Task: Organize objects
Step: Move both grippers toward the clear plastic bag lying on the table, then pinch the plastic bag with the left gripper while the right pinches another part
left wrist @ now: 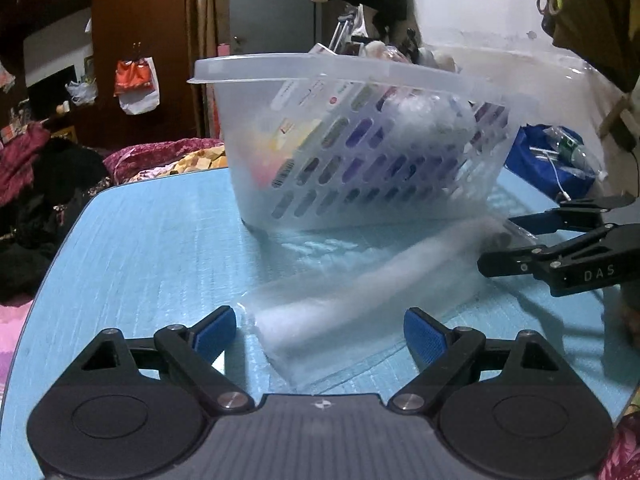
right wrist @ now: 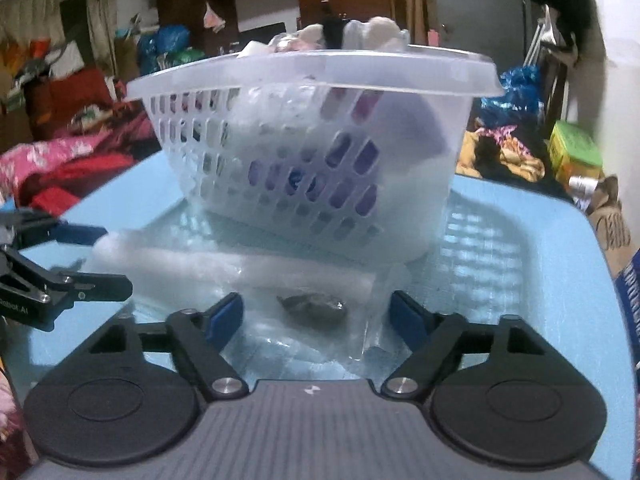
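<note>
A clear plastic bag holding a long white roll (left wrist: 360,296) lies on the light blue table (left wrist: 140,260) in front of a white perforated basket (left wrist: 360,152) full of items. My left gripper (left wrist: 320,332) is open, its blue pads either side of the bag's near end. My right gripper (right wrist: 316,316) is open around the bag's other end (right wrist: 280,276), where a dark lump (right wrist: 314,306) sits inside the plastic. The basket also shows in the right wrist view (right wrist: 320,140). Each gripper shows in the other's view: the right (left wrist: 560,248), the left (right wrist: 60,268).
Clothes and bedding (left wrist: 48,184) pile up left of the table. A blue bag with bottles (left wrist: 556,160) sits right of the basket. In the right wrist view a green box (right wrist: 576,152) and clutter lie beyond the table's far right edge.
</note>
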A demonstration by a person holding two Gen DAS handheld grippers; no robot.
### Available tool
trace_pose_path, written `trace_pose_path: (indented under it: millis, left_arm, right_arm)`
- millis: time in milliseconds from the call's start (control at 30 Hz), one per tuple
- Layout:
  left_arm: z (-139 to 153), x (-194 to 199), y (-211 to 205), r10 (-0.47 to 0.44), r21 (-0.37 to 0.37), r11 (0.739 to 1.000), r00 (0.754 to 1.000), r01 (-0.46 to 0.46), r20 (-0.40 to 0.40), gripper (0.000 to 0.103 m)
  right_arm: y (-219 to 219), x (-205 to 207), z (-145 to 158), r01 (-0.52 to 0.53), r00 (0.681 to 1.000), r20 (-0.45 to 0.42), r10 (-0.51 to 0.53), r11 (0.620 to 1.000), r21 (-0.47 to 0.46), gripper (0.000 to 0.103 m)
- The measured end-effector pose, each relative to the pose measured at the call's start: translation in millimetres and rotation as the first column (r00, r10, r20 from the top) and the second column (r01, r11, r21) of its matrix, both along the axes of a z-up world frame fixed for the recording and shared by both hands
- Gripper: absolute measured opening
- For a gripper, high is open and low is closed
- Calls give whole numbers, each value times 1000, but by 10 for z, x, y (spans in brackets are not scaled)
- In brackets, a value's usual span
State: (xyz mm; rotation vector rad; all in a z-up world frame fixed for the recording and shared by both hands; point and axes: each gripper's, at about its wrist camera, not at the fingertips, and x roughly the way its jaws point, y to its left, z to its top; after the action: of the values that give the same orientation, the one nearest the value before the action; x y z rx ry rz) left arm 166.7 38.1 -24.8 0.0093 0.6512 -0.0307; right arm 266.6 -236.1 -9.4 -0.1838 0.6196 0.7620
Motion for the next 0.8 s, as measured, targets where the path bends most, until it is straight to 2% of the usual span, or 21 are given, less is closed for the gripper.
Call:
trace_pose_path:
  millis: [100, 267, 300, 433, 533, 667, 800]
  left_arm:
    - [6, 15, -29, -4, 15, 1000, 1000, 4, -6, 92]
    - [8, 16, -102, -3, 50, 999, 1000, 3, 10, 77]
    - [12, 12, -113, -7, 50, 999, 1000, 6, 17, 68]
    - [20, -24, -111, -1, 43, 999, 999, -1, 45, 52]
    - [31, -95, -100, -9, 31, 999, 996, 6, 87, 36]
    - [42, -197, -133, -9, 48, 999, 989, 1, 148, 30]
    - [47, -351, -145, -10, 48, 999, 974, -1, 227, 29]
  right_arm:
    - [-10, -34, 8, -5, 1000, 19, 6, 1000, -18, 65]
    - [-40, -94, 15, -14, 999, 33, 15, 1000, -24, 47]
    - [-40, -107, 21, -14, 999, 36, 15, 1000, -26, 45]
    - [-16, -218, 26, -20, 998, 64, 22, 999, -40, 31]
    - [7, -325, 5, -23, 995, 92, 27, 999, -39, 27]
    - [-14, -424, 9, -24, 993, 114, 25, 1000, -14, 17]
    - [-85, -557, 38, -36, 989, 145, 32, 999, 22, 16]
